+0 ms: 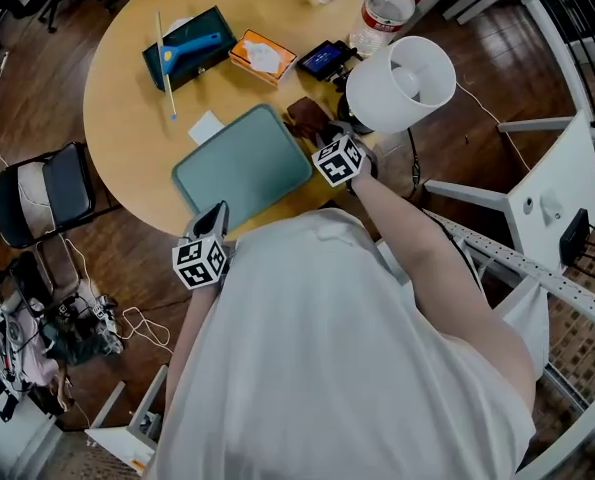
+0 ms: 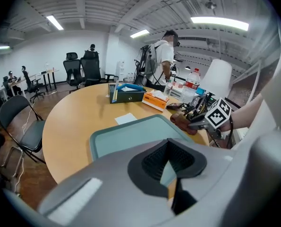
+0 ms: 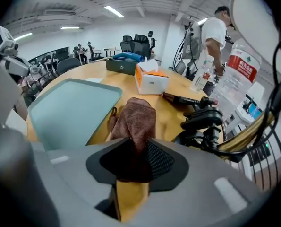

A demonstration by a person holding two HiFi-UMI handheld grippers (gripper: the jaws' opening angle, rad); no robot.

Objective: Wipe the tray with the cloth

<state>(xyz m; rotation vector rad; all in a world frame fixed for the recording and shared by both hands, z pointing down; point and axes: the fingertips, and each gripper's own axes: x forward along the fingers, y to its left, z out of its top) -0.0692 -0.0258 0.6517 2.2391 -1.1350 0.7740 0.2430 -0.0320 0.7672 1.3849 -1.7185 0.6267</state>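
A teal tray (image 1: 242, 163) lies on the round wooden table (image 1: 127, 98), near its front edge. A brown cloth (image 1: 303, 118) rests on the table just beyond the tray's right corner. My right gripper (image 1: 324, 136) is shut on the cloth (image 3: 138, 119), whose near end fills the space between the jaws (image 3: 133, 162). The tray (image 3: 69, 108) sits to its left. My left gripper (image 1: 215, 218) hovers at the tray's near edge. It (image 2: 171, 171) looks shut with nothing in it, and the tray (image 2: 131, 136) and table edge show through a small gap.
A white lamp shade (image 1: 405, 83) rises right beside the right gripper. Further back stand a water bottle (image 1: 385, 8), an orange tissue box (image 1: 262, 56), a dark box holding a blue scraper (image 1: 189, 46) and a white note (image 1: 205, 128). A chair (image 1: 42, 193) stands left.
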